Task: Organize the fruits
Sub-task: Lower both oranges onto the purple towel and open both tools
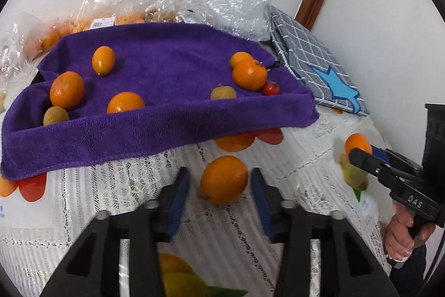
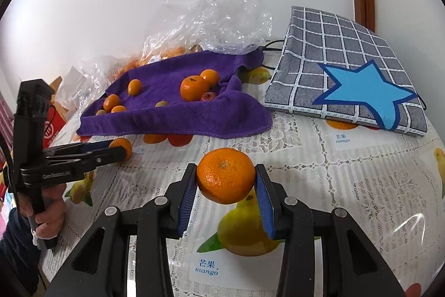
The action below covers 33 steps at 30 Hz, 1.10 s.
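Note:
A purple towel (image 1: 155,130) lines a tray and holds several oranges and small fruits; it also shows in the right wrist view (image 2: 178,118). My left gripper (image 1: 221,180) is open, its blue pads on either side of an orange (image 1: 224,180) that lies on the tablecloth, with gaps on both sides. My right gripper (image 2: 225,180) is shut on a mandarin (image 2: 225,178) and holds it above the table. In the left wrist view the right gripper (image 1: 364,155) shows at the right with its mandarin (image 1: 357,142). In the right wrist view the left gripper (image 2: 122,151) shows at the left around its orange (image 2: 122,146).
A grey checked pouch with a blue star (image 2: 350,77) lies at the right rear. Clear plastic bags (image 2: 211,16) with more fruit sit behind the towel against the white wall. A lace tablecloth with printed fruit (image 2: 347,185) covers the table. A red box (image 2: 51,127) stands at the left.

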{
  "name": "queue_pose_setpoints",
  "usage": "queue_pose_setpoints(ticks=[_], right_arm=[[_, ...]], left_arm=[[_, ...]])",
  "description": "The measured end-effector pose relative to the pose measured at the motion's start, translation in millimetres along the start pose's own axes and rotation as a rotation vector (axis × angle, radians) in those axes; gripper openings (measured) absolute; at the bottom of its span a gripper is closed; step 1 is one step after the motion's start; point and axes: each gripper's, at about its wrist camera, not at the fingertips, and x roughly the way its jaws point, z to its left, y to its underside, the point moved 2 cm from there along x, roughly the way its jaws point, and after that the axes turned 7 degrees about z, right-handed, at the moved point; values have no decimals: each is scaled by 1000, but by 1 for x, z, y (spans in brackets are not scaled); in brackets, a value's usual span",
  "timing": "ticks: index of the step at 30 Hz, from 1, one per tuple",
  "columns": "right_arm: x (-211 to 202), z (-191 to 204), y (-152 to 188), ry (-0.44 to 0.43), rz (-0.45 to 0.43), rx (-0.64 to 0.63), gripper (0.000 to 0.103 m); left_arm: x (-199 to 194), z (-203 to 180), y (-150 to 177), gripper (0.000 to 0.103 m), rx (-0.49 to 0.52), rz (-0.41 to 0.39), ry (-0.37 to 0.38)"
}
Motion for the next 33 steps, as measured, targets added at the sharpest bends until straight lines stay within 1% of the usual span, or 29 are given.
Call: queue_pose_setpoints(ticks=[1, 4, 7, 13, 15, 17, 19, 22, 25, 28, 31, 33], right_arm=[[0, 1, 0, 3, 2, -4, 41], [1, 4, 0, 11, 3, -17, 41], [1, 3, 0, 14, 5, -17, 41], [1, 5, 0, 11, -1, -25, 41], [-1, 6, -3, 2, -11, -23, 41], [-4, 5, -10, -36, -17, -3, 41], [-9, 8, -21, -50, -39, -3, 41], [-15, 16, -44, -30, -83, -39, 41], [-13, 23, -70, -22, -100, -65, 41], [-5, 28, -96, -16, -115, -89, 41], [12, 33, -124, -13, -118, -101, 41], [24, 36, -137, -16, -115, -103, 41]], left_arm=[[0, 0, 0, 33, -1, -1, 6], [-3, 5, 2, 33, -27, -14, 18], [-14, 12, 3, 33, -66, -70, 27], [-37, 28, 4, 33, -133, -168, 14], [-46, 33, 3, 33, -149, -208, -18], [-53, 38, 1, 33, -156, -234, -43], [-61, 46, -3, 33, -165, -247, -50], [-75, 56, -14, 33, -169, -280, -72], [-89, 66, -31, 33, -173, -320, -92], [-97, 78, -48, 33, -195, -356, -113], [-98, 90, -59, 33, -226, -373, -134], [-96, 101, -65, 33, -257, -375, -135]])
